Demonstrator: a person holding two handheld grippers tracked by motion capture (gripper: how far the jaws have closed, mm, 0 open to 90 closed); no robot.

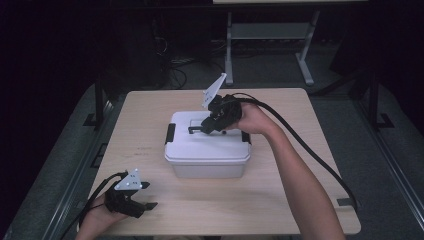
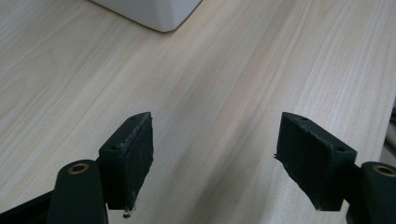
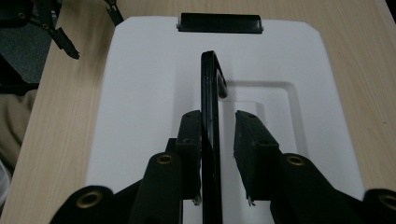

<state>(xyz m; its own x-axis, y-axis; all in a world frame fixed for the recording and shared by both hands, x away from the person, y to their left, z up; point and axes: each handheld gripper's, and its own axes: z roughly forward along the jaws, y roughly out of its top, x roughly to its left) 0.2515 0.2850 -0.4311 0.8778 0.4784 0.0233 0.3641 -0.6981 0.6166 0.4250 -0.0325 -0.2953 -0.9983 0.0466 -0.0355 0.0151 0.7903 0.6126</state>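
Note:
A white lidded box (image 1: 207,150) stands in the middle of the wooden table (image 1: 300,150). Its thin black handle (image 3: 210,93) stands up from the lid (image 3: 140,93). My right gripper (image 3: 218,140) reaches over the lid from the right, its jaws on either side of the handle. One pad lies against the handle and a gap shows at the other, so the right gripper (image 1: 205,127) is open. My left gripper (image 1: 147,200) rests near the table's front left corner. In the left gripper view my left gripper (image 2: 215,158) is wide open over bare wood.
Black latches (image 1: 170,133) clamp the lid at both short ends, one of them at the far end (image 3: 219,22). A thick cable (image 1: 310,150) trails from the right gripper across the table's right side. A corner of the box (image 2: 154,11) lies ahead of the left gripper. A desk frame (image 1: 270,45) stands beyond the table.

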